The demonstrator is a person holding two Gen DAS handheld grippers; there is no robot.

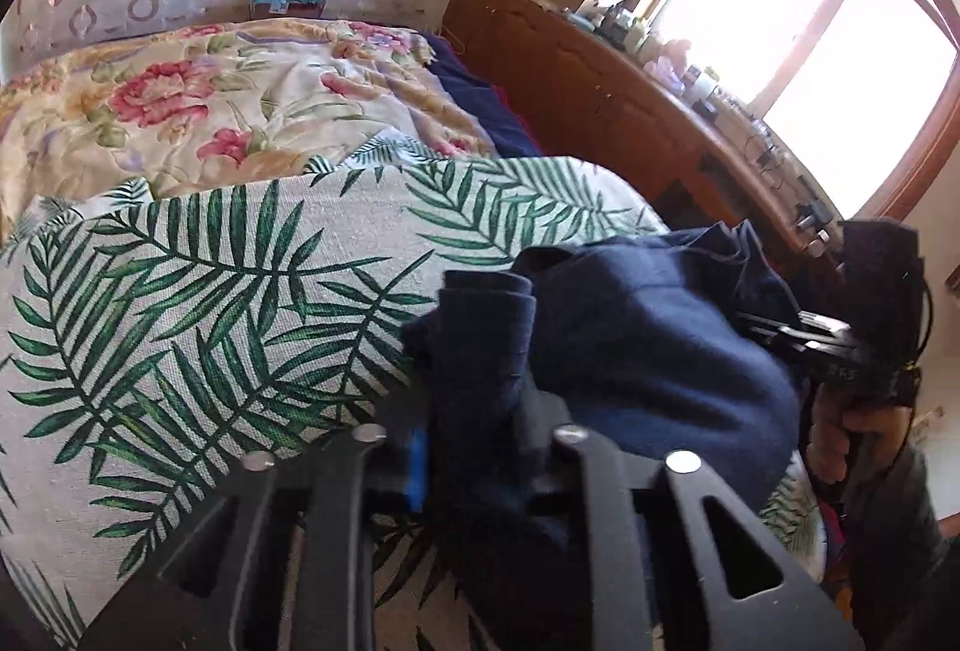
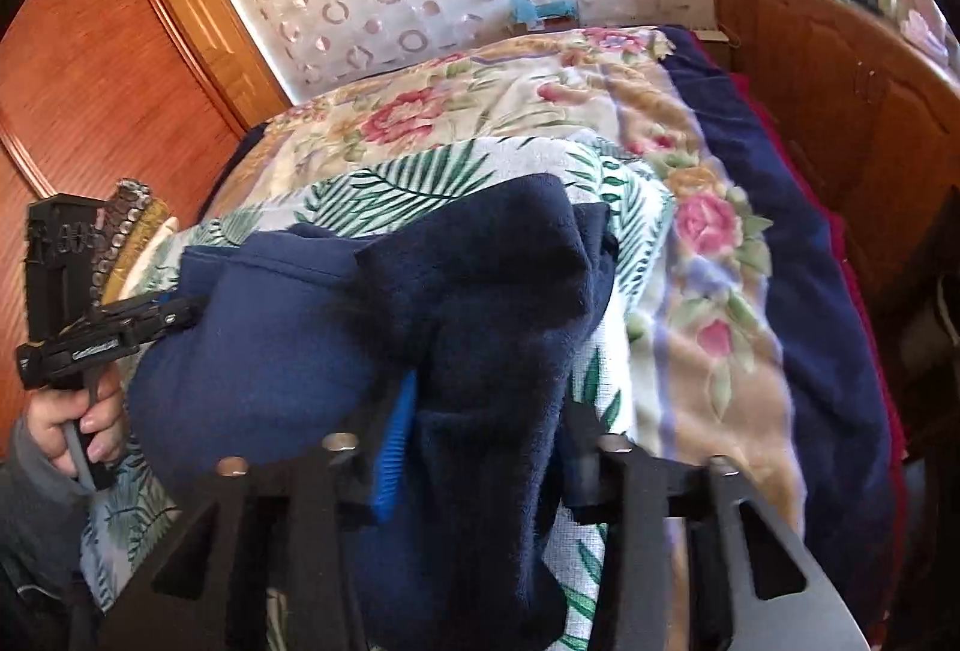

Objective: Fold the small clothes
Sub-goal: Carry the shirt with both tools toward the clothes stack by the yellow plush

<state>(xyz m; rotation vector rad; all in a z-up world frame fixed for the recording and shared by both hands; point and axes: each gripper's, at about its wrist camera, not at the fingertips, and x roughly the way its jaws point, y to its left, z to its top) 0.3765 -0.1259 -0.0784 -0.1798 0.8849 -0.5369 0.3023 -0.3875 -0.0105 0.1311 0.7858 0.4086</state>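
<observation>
Left gripper (image 1: 480,435): nearest to the left wrist camera, you had its two fingers closed on a bunch of the navy garment (image 1: 648,351); one blue pad (image 1: 417,471) showed beside the cloth.
Right gripper (image 2: 480,447): you pinched another bunch of the same garment between its two fingers, one blue pad (image 2: 393,459) visible.
Garment: one dark blue piece, hanging between your two grippers, above the palm-leaf cloth (image 1: 210,303).
Covers: two printed ones, the leaf cloth lying on the floral blanket (image 2: 708,243).
Hands: one hand (image 2: 90,417) in a grey sleeve gripped the left handle.
Furniture: one wooden cabinet (image 1: 600,87) stood under one bright window (image 1: 840,27).
</observation>
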